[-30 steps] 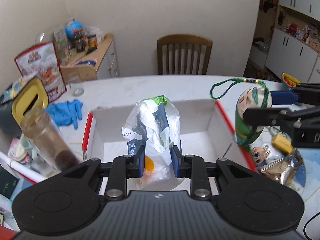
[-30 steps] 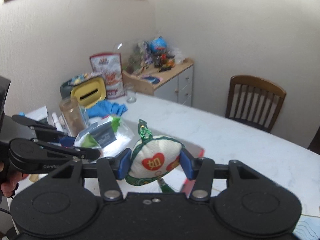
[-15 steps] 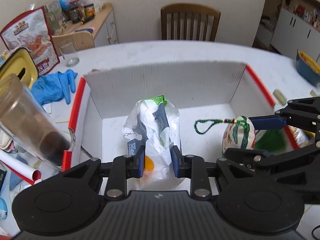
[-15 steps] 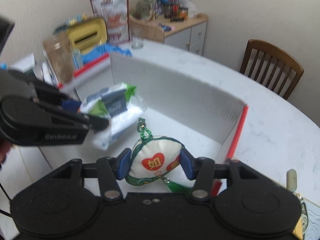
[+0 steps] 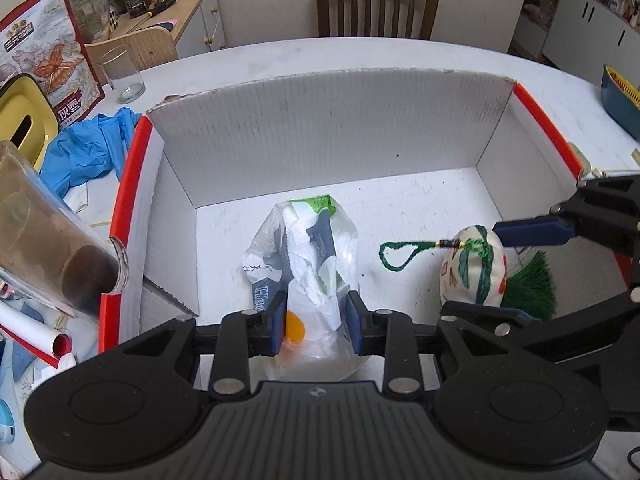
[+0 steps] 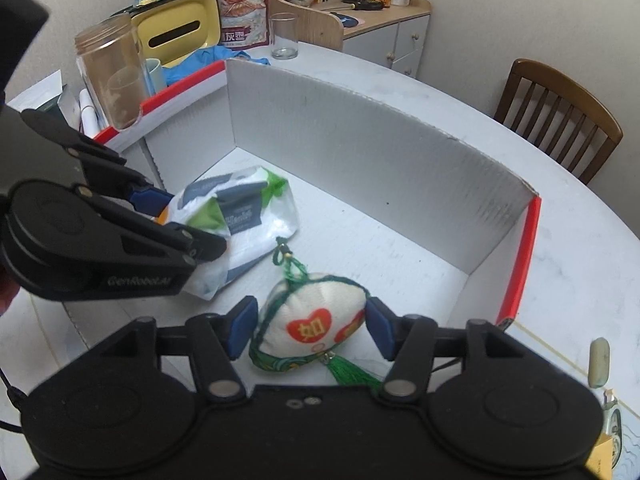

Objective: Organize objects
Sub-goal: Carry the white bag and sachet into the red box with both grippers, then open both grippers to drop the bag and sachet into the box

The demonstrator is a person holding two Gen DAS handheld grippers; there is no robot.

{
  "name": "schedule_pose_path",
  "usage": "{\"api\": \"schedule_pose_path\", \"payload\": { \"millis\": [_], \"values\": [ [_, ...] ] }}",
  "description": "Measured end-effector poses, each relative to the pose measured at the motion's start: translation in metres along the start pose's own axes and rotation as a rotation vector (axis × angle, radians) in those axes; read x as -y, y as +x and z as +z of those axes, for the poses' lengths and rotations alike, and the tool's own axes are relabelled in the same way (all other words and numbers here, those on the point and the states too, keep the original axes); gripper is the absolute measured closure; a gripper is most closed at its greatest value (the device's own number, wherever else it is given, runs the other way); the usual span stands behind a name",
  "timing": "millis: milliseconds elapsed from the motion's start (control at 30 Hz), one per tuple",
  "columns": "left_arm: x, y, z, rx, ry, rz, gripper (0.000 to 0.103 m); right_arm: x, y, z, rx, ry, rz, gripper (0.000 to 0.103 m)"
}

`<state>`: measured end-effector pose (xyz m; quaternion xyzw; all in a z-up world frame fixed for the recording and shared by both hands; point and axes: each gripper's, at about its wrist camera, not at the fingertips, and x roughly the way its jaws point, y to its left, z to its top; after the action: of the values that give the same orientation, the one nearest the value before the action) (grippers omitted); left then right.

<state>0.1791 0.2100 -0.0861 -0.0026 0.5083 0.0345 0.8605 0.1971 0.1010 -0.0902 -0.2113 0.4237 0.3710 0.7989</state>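
Since a moment ago my right hand-held gripper [image 6: 306, 328] has parted, pads just off the sachet [image 6: 316, 326] resting in the box [image 6: 360, 136], loop pointing ahead; my left hand-held gripper [image 5: 316, 322] clamps the plastic bag [image 5: 308, 264], lengthwise ahead.

One white corrugated cardboard box with red-edged flaps [image 5: 332, 128]; one crinkled clear plastic snack bag [image 5: 308, 256]; one embroidered white fabric sachet with green tassel [image 6: 316, 322]; one clear drinking glass [image 5: 122, 76]; two wooden chairs [image 5: 378, 4]; one yellow tissue box [image 6: 178, 36].
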Motion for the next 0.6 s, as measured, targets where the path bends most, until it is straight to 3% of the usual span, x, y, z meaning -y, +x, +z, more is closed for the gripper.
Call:
{"api": "schedule_pose_path", "payload": {
  "millis": [67,200,600],
  "values": [
    [0.002,-0.001,-0.001,0.003,0.016,0.004,0.070,-0.001,-0.001,0.000,0.004,-0.005,-0.003,0.041],
    [0.005,-0.006,-0.002,0.032,0.029,0.014,0.039,-0.002,-0.006,-0.001,0.014,0.005,-0.002,0.040],
    [0.008,-0.041,-0.009,0.109,0.003,-0.008,0.039,0.007,-0.061,-0.011,0.122,0.067,0.027,0.037]
  ]
}}
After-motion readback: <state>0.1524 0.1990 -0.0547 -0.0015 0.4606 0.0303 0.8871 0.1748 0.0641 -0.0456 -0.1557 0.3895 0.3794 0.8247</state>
